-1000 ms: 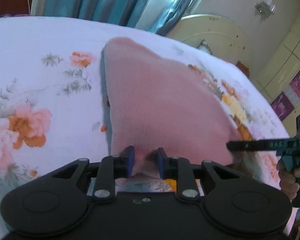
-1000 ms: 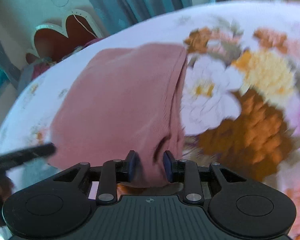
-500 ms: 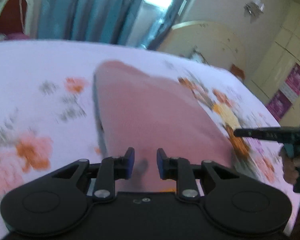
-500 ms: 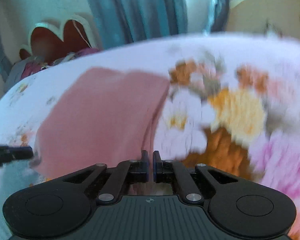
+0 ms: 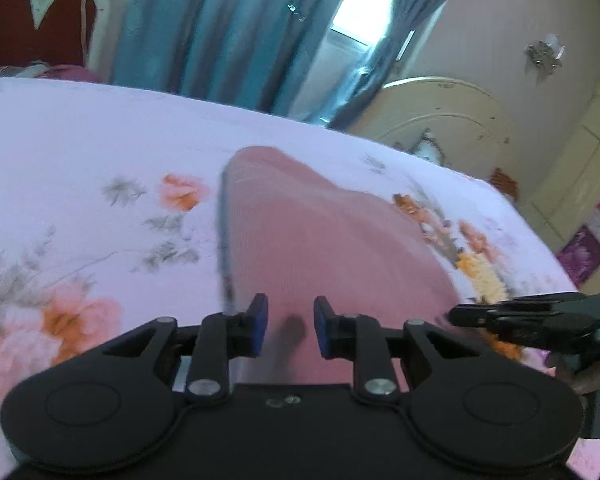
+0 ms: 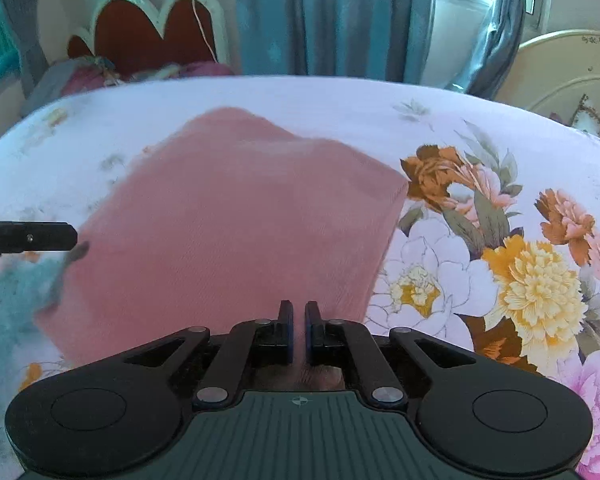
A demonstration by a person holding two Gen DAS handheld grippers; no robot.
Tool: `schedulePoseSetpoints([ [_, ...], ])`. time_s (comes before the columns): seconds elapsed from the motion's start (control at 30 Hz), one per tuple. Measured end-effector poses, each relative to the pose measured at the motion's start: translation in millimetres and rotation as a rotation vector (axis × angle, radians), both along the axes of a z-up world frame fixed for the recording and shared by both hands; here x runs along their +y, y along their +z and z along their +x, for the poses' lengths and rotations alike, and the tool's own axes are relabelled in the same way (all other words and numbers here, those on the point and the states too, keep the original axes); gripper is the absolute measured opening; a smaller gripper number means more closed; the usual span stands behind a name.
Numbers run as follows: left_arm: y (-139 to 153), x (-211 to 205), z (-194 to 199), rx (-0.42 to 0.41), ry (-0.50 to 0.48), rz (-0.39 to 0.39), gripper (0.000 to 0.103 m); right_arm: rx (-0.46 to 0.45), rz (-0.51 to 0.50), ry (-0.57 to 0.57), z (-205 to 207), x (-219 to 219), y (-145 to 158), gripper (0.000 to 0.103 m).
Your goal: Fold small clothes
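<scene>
Since a second ago the right gripper (image 6: 298,330) has drawn its fingers together from a spread around the garment's near edge to a narrow slit, and both views have tipped up so that more of the room shows behind the bed.

The pink garment (image 6: 236,232) lies flat on the floral bedsheet (image 6: 480,264), a roughly four-sided panel of fine ribbed knit with its near hem running just under both grippers. At the left gripper (image 5: 286,326) the fingers stand a little apart over the near hem; whether cloth is pinched between them cannot be told, since the fabric passes out of sight below the pads. The right fingers are pressed almost together, and nothing shows clearly in the gap, so no grip on the hem can be confirmed there either.

By its look the cloth should be light, soft and limp: it will drape and sag from any held point, stretch a little across the rib, and slide easily over the sheet. The likeliest good holds are the two near corners, pinched through the whole hem thickness so that both layers rise together.

Beyond the garment lie the sheet's orange and yellow flowers, then teal curtains (image 6: 340,20), a scalloped red headboard (image 6: 152,32) and a cream arched board (image 5: 440,120).
</scene>
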State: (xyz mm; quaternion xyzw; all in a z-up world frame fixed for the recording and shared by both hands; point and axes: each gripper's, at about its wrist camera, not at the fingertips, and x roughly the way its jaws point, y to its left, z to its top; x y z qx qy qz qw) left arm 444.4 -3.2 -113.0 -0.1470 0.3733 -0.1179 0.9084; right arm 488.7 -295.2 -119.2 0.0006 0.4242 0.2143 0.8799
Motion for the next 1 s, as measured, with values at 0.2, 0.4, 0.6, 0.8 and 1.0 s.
schedulePoseSetpoints([
  [0.2,-12,-6,9,0.103,-0.005,0.009,0.027,0.048,-0.019,0.014,3,5,-7,0.003],
  [0.4,18,5,10,-0.01,0.07,0.088,0.092,0.022,0.148,-0.133,7,-39,3,0.067],
  [0.6,-2,13,52,0.118,0.006,-0.013,0.075,0.185,0.372,-0.196,47,-79,-18,0.061],
  [0.8,-28,20,76,0.218,0.015,-0.126,0.074,0.374,0.616,-0.237,84,-107,-56,0.055],
  [1.0,-39,21,97,0.251,0.008,-0.221,0.059,0.463,0.666,-0.177,110,-99,-63,0.041],
])
